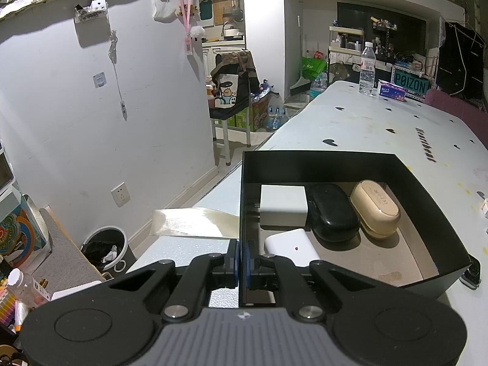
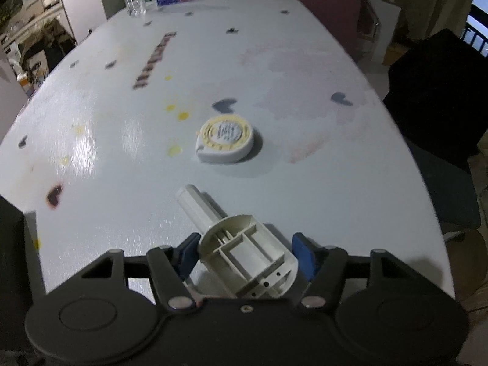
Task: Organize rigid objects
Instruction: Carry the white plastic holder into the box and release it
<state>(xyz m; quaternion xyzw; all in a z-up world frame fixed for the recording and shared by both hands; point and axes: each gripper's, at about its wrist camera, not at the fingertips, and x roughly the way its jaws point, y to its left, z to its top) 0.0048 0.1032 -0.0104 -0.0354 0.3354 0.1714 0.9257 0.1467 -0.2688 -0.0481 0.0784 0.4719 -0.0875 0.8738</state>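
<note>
A black open box [image 1: 427,201] stands on the white table [image 1: 366,128]. Inside it lie a white charger [image 1: 283,210], a black case [image 1: 332,215], a beige case [image 1: 375,210] and another white item [image 1: 291,247]. My left gripper [image 1: 242,263] is shut on the box's near left wall. In the right wrist view, a white plastic spool-like piece [image 2: 244,253] with a round flange and a tube stem lies on the table between the blue pads [image 2: 189,253]. My right gripper [image 2: 245,253] is shut on it, pads against both sides. A round white and yellow tape measure [image 2: 227,140] lies further out.
At the table's far end stand a water bottle [image 1: 367,68] and a tissue pack [image 1: 392,91]. A glossy sheet [image 1: 192,222] lies left of the box. A bin [image 1: 105,250] sits on the floor at the left. A dark chair [image 2: 436,91] stands by the table's right edge.
</note>
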